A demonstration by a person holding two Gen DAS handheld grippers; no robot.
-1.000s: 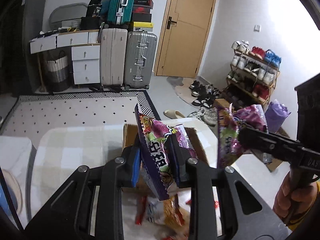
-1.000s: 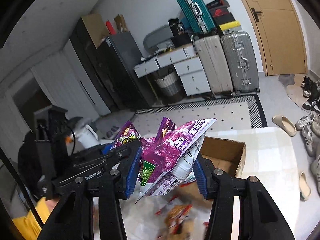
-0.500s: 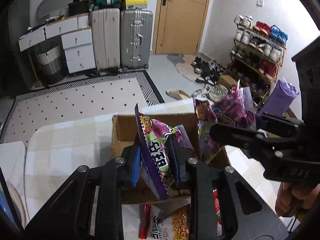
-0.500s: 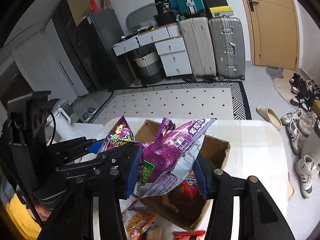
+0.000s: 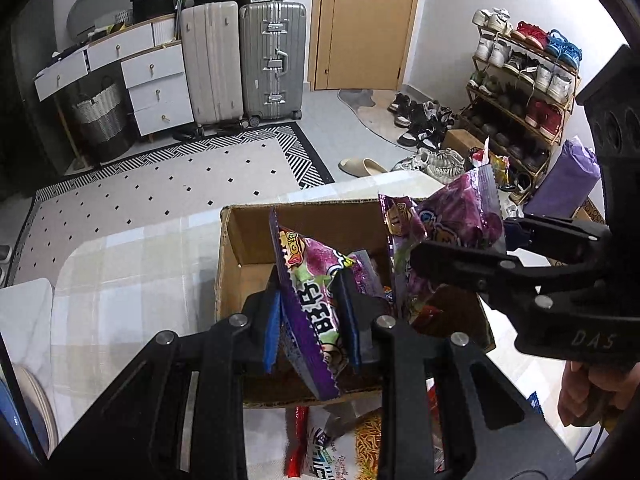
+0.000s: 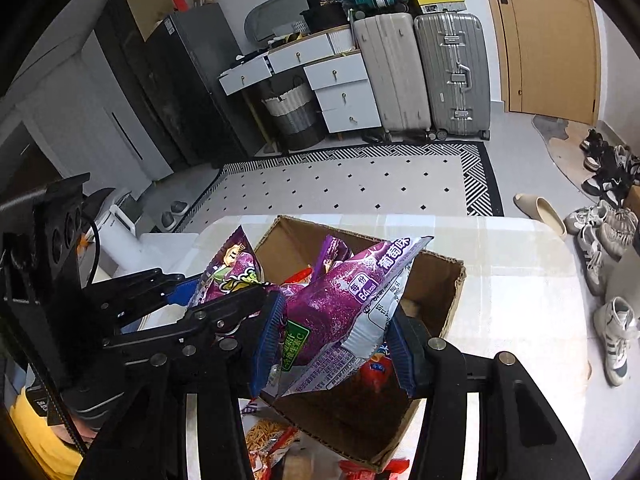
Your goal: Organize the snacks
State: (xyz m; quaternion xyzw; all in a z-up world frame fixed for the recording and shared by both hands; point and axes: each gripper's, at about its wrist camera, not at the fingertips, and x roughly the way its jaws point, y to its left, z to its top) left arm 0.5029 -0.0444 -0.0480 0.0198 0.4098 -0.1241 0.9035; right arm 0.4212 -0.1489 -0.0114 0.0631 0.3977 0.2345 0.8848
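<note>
An open cardboard box (image 5: 244, 236) (image 6: 436, 280) stands on the table with a few snack packets inside. My left gripper (image 5: 312, 320) is shut on a purple snack bag (image 5: 308, 300) and holds it over the box's near edge. My right gripper (image 6: 332, 328) is shut on another purple snack bag (image 6: 344, 300) above the box opening. In the left wrist view the right gripper (image 5: 460, 248) and its bag (image 5: 456, 220) hang over the box's right side. In the right wrist view the left gripper (image 6: 176, 292) and its bag (image 6: 236, 264) are at the box's left edge.
More snack packets (image 5: 344, 448) (image 6: 272, 444) lie on the table (image 5: 120, 280) in front of the box. Beyond the table are a patterned rug (image 5: 160, 184), suitcases (image 5: 272, 60), drawers and a shoe rack (image 5: 520, 92).
Both grippers have moved forward and down with their purple bags, from above the loose snacks to over the open box. Both stay shut.
</note>
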